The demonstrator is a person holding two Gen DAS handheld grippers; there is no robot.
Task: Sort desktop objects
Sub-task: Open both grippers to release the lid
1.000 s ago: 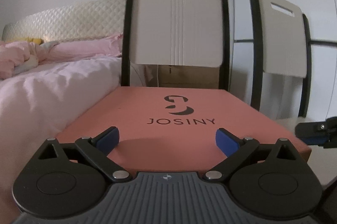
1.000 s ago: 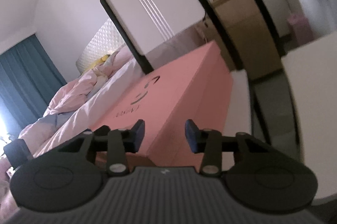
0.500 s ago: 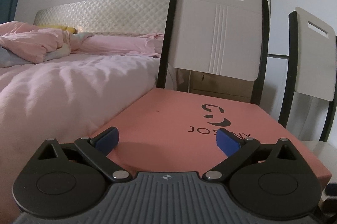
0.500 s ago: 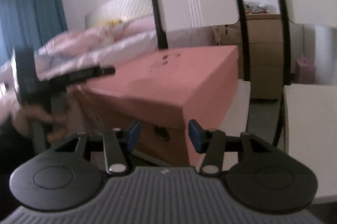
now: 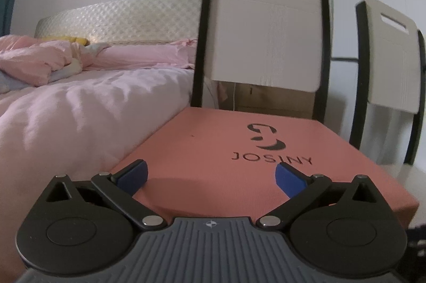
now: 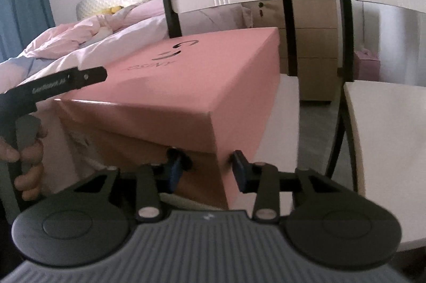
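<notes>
A pink shoe box (image 5: 239, 165) printed JOSINY lies on a white chair seat beside the bed. My left gripper (image 5: 210, 176) is open just above the near edge of its lid, with nothing between the blue pads. In the right wrist view the same box (image 6: 186, 85) shows its near corner. My right gripper (image 6: 207, 171) is open low at that corner, under the lid rim, one fingertip (image 6: 174, 171) on the front face and the other past the corner. The left gripper (image 6: 66, 80) reaches over the lid from the left, held by a hand (image 6: 26, 157).
A white chair back (image 5: 266, 35) with black posts rises behind the box, and a second chair (image 5: 391, 56) stands to the right. A pink-covered bed (image 5: 80, 101) lies along the left. A wooden drawer unit (image 6: 311, 43) stands behind, and a white seat (image 6: 386, 149) is at the right.
My right gripper has come closer and lower, from in front of the box to its bottom front corner. My left gripper's view has swung slightly, staying above the lid's near edge.
</notes>
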